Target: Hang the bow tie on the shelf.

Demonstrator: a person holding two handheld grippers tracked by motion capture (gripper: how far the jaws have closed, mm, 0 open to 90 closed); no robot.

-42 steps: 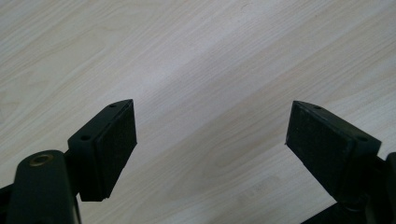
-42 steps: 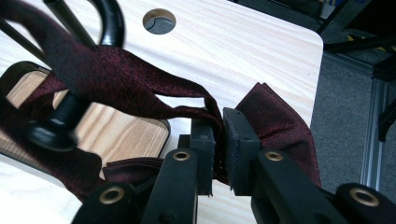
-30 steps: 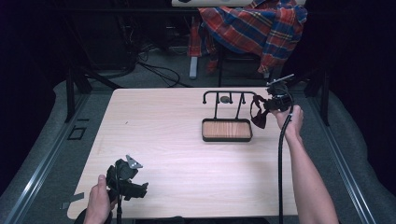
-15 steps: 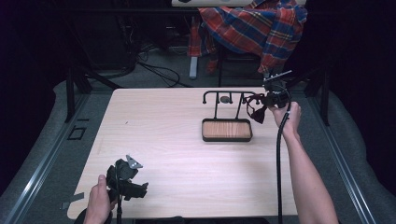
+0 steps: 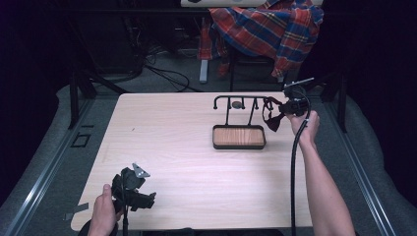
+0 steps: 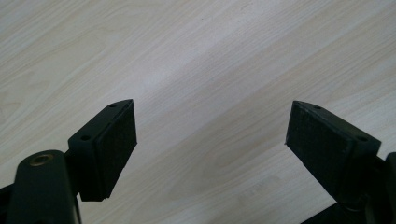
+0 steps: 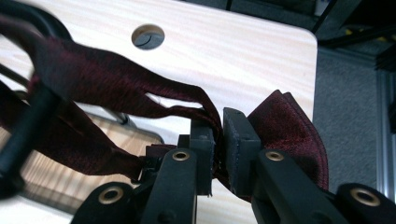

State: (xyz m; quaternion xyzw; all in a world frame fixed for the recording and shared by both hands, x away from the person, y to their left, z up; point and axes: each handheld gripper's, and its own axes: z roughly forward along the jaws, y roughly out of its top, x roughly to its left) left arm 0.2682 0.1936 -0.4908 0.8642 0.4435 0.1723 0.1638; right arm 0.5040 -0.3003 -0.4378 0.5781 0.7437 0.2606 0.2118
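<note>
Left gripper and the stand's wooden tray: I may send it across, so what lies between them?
In the high view, bare table separates the left gripper from the tray.

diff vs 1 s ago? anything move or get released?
The right gripper has shifted slightly up the high view, toward the rack's right end, carrying the dark red bow tie; its strap now hangs nearer the bar's end. Nothing taken or let go: the jaws are still shut on the bow tie. The left gripper, open, the rack and its tray stayed put.
</note>
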